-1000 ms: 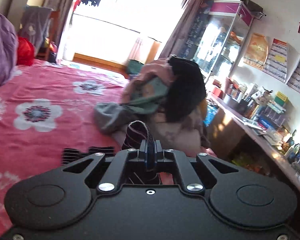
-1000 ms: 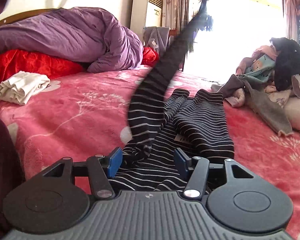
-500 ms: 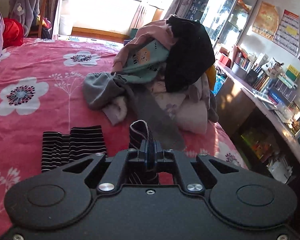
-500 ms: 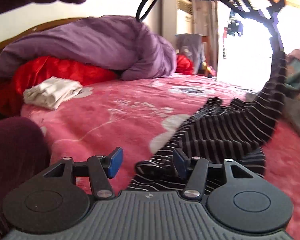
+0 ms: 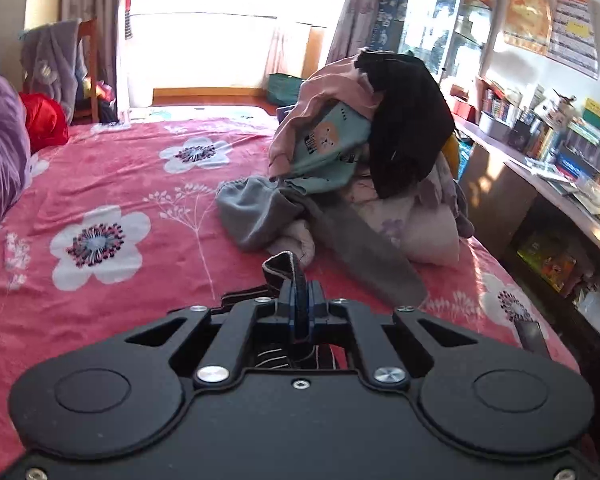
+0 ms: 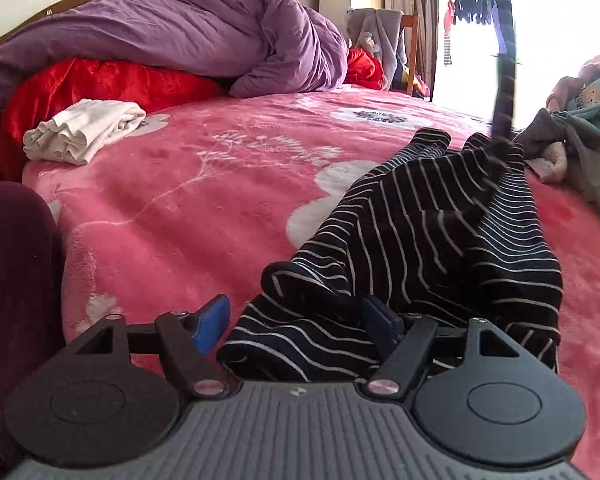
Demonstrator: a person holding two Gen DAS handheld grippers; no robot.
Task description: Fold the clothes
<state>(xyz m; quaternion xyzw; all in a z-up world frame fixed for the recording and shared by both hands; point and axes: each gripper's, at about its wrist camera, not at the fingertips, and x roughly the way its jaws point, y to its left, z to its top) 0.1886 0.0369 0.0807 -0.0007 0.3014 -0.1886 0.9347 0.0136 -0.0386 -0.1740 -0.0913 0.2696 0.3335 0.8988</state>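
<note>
On the plush pink bedspread [image 6: 188, 216], left tongs [image 5: 300, 300] pinch the striped knit garment [image 6: 440, 232]; right tongs [image 6: 296, 320] are opening, seemingly loose around it.

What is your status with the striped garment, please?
Left gripper shut on striped garment. Right gripper jaws opening, fabric between. Nothing in the way.

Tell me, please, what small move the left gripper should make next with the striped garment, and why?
Probably lower the left gripper and lay its pinched edge onto the striped garment. That strip is lifted above the pink bedspread, while the right gripper is opening, its pads clear of the cloth between them.
</note>
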